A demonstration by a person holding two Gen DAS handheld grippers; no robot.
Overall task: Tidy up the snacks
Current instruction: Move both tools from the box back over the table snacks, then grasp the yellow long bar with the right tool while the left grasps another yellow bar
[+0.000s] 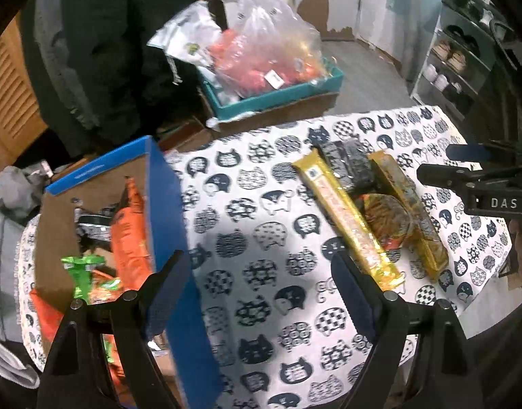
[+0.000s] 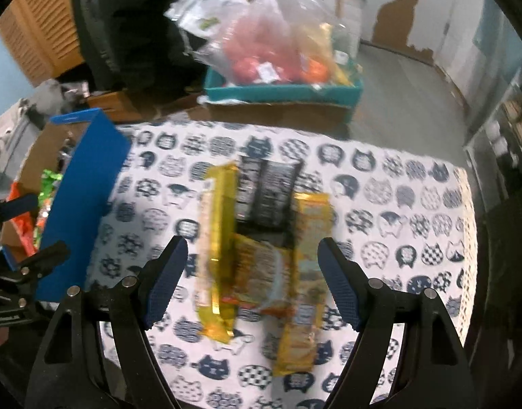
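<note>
Several snack packs lie together on the cat-print tablecloth (image 1: 261,231): a long gold pack (image 1: 349,221), a second gold pack (image 1: 410,211), two black packs (image 1: 346,163) and an orange-brown pouch (image 1: 386,221). A blue cardboard box (image 1: 165,211) at the left holds orange and green snack bags (image 1: 128,235). My left gripper (image 1: 261,283) is open and empty, between the box and the packs. My right gripper (image 2: 252,279) is open and empty, above the long gold pack (image 2: 216,248), the pouch (image 2: 261,272) and the second gold pack (image 2: 305,279). It also shows in the left wrist view (image 1: 465,167).
Beyond the table a teal tray (image 1: 271,95) on a cardboard box holds a clear plastic bag of red items (image 1: 267,51). A person in dark clothes (image 1: 107,51) stands at the back left. A shelf unit (image 1: 458,54) stands at the right. The blue box (image 2: 80,204) sits at the table's left edge.
</note>
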